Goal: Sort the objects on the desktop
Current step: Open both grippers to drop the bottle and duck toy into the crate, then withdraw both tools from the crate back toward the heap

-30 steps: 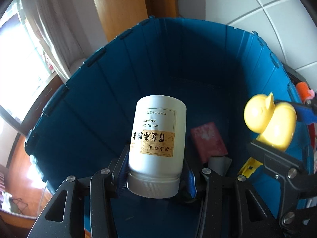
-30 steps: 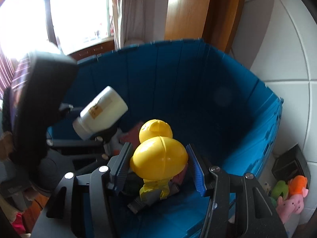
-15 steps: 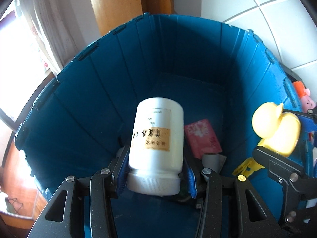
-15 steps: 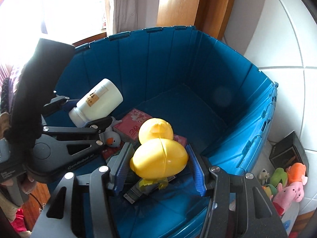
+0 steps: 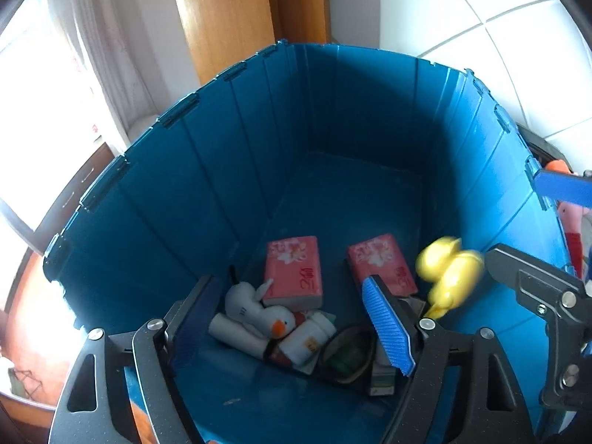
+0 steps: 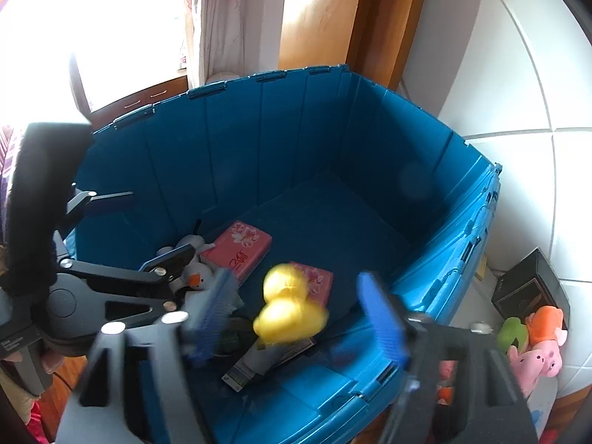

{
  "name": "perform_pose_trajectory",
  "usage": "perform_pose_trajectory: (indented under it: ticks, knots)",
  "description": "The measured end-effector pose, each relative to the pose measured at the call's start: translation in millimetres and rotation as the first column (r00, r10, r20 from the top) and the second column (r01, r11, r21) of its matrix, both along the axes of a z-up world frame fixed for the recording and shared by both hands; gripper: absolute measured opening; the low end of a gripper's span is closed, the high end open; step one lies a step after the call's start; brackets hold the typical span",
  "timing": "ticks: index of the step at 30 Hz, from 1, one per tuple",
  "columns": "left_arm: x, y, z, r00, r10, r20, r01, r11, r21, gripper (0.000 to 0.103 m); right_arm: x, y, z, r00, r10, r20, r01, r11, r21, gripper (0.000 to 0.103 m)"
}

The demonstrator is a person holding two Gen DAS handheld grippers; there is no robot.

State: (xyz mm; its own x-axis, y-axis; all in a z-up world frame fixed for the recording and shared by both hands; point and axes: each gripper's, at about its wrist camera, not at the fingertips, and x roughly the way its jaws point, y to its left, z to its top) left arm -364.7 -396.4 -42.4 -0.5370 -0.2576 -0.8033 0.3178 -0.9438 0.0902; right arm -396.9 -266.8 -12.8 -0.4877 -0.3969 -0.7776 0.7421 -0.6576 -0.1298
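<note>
Bin (image 5: 207,192) comes first: your deep blue ribbed crate fills most of both views, its far walls rising to the upper centre of each frame and its floor showing at the lower centre. Your left gripper (image 5: 292,296) reaches in from the bottom edge of the left wrist view with its jaws spread wide and nothing between them; in the right wrist view that same tool enters from the left edge. Your right gripper (image 6: 296,318) sits at the bottom of its own view, motion-blurred, its blue pads (image 6: 381,318) parted well clear of the toy, so it too has let go.

The yellow duck (image 6: 288,310) is blurred and appears between those parted pads without touching either, low inside the bin over the clutter; in the left wrist view the duck (image 5: 447,273) shows at the right, beside the nearer tissue pack. Whether it rests on anything you cannot tell from the blur.

On the bin floor, lower centre of the left wrist view, lie two pink tissue packs (image 5: 294,270), side by side but apart. Just below the left pack a white plush duck (image 5: 259,312) with an orange beak lies on a white bottle (image 5: 240,335), which rests on its side. Right of that sits a small white labelled bottle (image 5: 307,340), then a dark oval case (image 5: 346,353).

Outside the bin, at the lower right of the right wrist view, pink and green plush toys (image 6: 532,347) sit below a black box (image 6: 525,288).
</note>
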Motion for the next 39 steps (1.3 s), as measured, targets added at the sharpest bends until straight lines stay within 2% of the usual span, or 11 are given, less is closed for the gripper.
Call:
perform_pose_trajectory:
  ticks: [9,22,27,31,34,37,39]
  knots:
    - [5,-3,1,1.000,0.003,-0.012,-0.003,1.000,0.010,0.082,-1,4,6,1.000,-0.023,-0.021,0.023,1.000,-0.009,0.081]
    - [25,10,12,0.997,-0.033,-0.068,0.035,0.999,0.021,0.082,25,22,20,0.996,-0.066,-0.064,0.064,0.998,-0.025,0.081]
    - [42,32,27,0.990,-0.064,-0.122,0.065,0.998,0.001,0.082,42,52,33,0.991,-0.110,-0.082,0.103,0.991,-0.086,0.081]
    - [63,66,43,0.980,-0.104,-0.168,0.101,0.994,-0.029,0.083,66,98,46,0.982,-0.163,-0.098,0.148,0.978,-0.148,0.081]
    - [84,98,56,0.968,-0.135,-0.213,0.126,0.991,-0.055,0.089,85,139,49,0.973,-0.209,-0.098,0.188,0.965,-0.184,0.081]
    - [110,132,67,0.951,-0.165,-0.263,0.157,0.986,-0.053,0.102,103,178,49,0.961,-0.258,-0.100,0.234,0.950,-0.205,0.081]
    - [130,154,71,0.938,-0.175,-0.298,0.172,0.984,-0.036,0.103,120,209,47,0.951,-0.293,-0.101,0.265,0.938,-0.222,0.082]
